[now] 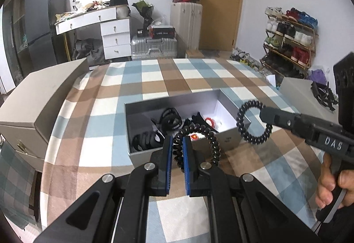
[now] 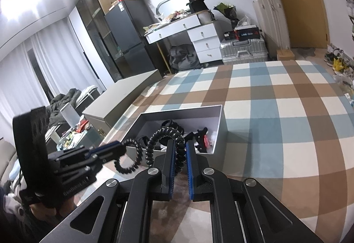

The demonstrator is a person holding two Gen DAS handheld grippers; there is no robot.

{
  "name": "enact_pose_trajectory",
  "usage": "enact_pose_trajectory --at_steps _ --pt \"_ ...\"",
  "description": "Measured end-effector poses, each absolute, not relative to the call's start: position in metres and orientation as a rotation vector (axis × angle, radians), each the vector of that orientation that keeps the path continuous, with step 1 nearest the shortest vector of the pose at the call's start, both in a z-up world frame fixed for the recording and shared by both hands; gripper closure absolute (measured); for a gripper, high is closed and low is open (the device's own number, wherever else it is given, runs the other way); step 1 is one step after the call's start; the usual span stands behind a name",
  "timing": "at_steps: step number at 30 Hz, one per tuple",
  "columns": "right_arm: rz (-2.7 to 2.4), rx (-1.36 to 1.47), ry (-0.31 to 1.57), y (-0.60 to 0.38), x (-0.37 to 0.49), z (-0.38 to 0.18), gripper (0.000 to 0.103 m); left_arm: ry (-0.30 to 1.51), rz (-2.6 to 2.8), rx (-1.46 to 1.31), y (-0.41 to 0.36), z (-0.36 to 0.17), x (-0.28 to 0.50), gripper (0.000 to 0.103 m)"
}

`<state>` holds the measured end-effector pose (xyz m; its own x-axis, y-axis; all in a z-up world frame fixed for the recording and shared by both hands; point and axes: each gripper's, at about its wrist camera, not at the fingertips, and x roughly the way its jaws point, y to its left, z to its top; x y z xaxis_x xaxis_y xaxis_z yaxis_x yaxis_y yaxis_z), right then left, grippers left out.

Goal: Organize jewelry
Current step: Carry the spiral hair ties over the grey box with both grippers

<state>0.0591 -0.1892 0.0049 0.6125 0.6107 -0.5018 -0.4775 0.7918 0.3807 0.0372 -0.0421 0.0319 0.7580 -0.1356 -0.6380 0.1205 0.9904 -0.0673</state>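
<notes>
Grip check: my left gripper (image 1: 177, 143) pinches one black coil band (image 1: 199, 143) between its blue pads (image 1: 170, 150), and my right gripper (image 2: 181, 152) pinches a second coil band (image 2: 163, 143), both lifted clear, I judge, for sorting. The open box (image 1: 230, 140) of remaining pieces sits just ahead of and below both tips, on the checked cloth (image 1: 154, 79).
</notes>
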Motion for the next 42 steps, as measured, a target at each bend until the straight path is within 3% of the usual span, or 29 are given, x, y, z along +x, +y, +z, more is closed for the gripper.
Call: enact_pose_trajectory --at_steps 23,42 --pt "0.599 0.204 0.618 -0.176 0.073 0.021 0.094 0.614 -0.096 -0.049 -0.021 0.052 0.06 0.099" --pt "0.55 0.188 0.669 -0.159 0.097 0.005 0.094 0.641 -0.082 -0.037 -0.018 0.038 0.08 0.099"
